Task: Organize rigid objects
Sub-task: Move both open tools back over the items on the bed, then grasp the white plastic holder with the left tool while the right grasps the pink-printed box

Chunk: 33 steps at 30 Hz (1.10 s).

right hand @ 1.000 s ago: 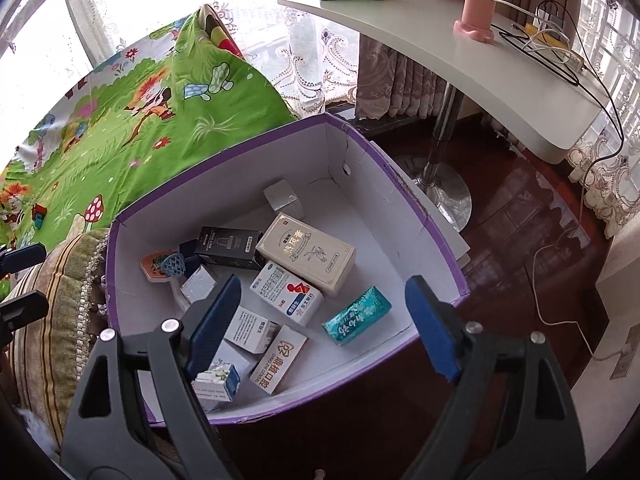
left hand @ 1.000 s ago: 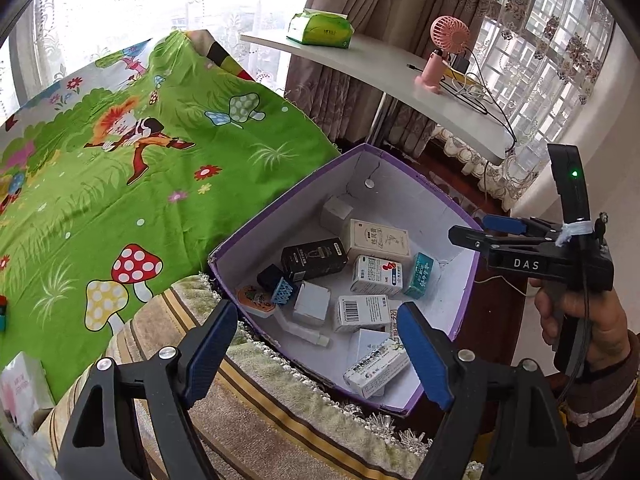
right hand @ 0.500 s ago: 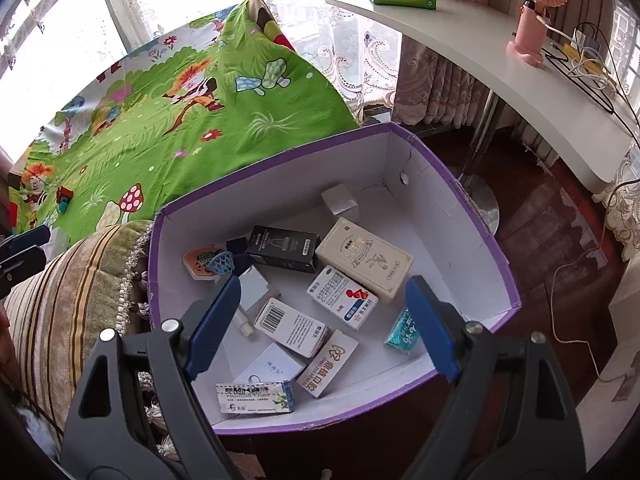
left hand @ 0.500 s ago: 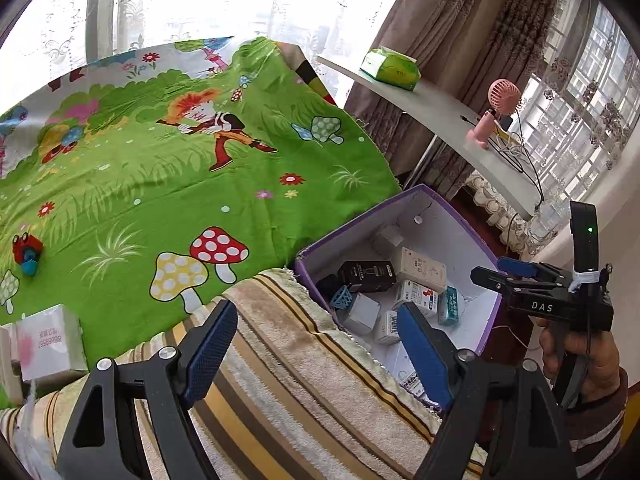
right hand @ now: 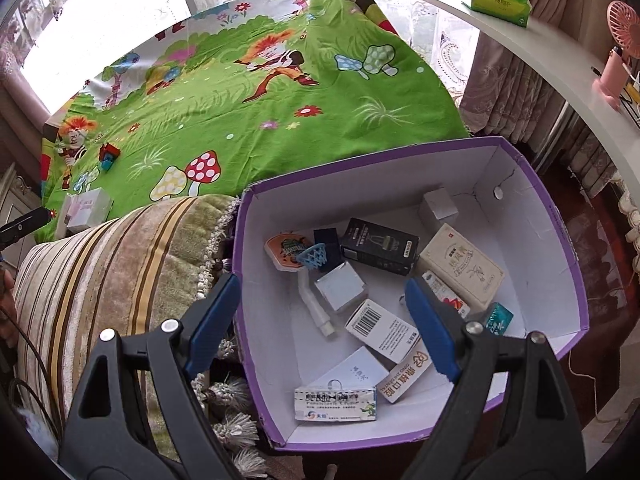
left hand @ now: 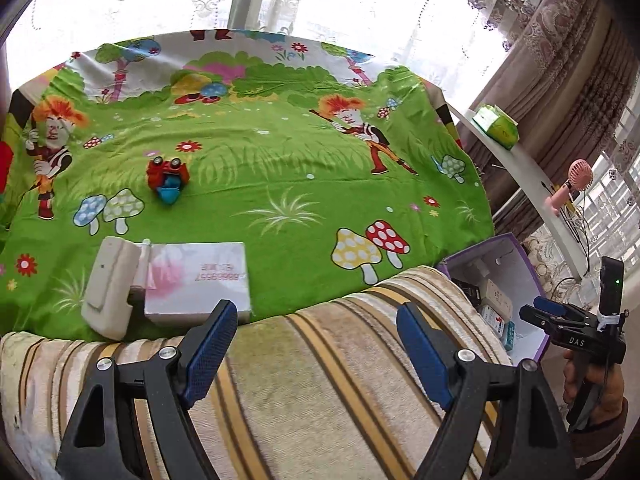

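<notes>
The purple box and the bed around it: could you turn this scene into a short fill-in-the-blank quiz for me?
1. The purple box is white inside and holds many small ____.
2. The red and blue toy car rests on the ____ cartoon sheet.
3. The left tool hangs over a ____ cushion, jaws open and empty.
4. The right tool holds ____.

Missing words: boxes; green; striped; nothing

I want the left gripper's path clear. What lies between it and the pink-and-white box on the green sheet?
Only the striped cushion lies between the open left gripper and the pink-and-white box, as the left wrist view shows.
</notes>
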{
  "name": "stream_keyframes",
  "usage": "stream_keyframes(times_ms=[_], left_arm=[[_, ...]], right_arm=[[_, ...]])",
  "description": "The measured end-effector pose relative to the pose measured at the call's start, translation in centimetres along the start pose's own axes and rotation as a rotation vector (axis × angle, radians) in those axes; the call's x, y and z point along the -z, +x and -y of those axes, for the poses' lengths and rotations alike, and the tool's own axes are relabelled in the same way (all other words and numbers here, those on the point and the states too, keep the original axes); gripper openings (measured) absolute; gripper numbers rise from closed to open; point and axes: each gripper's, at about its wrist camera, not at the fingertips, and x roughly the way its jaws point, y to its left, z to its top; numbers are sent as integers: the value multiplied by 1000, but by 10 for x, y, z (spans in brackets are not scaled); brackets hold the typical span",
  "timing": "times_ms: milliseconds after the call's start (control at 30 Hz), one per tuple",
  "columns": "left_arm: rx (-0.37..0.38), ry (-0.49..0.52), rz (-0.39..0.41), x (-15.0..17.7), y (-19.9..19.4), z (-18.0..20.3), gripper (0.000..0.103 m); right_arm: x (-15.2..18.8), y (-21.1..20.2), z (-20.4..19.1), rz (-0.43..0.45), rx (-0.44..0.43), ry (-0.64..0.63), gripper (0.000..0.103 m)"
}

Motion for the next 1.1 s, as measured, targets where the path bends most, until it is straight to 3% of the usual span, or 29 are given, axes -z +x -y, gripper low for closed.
stream_keyframes(times_ms=[233,433,567,833,1000,1100], left_arm=[[-94,-67,-13,9,-14,-68,83],[-173,-55,-60,13,-15,-104,83],[-235,-27,-127,11,-4,-118,83],[-260,30,-273,6,33,-127,83],[-273,89,-316,1,52,-124,83],[-266,100,-326,0,57,-125,74]], right_arm=[[-8,4,-38,-5,-33,-78,87],[-16,6,-69,-3,-53,-146,88],[-21,9,-90,-6,-71,-186,88],[-33,14,-132,-4,-119,-266,89],[-40,19,-160,-4,-151,-321,89],[-44,25,-178,-14,-181,-342,89]])
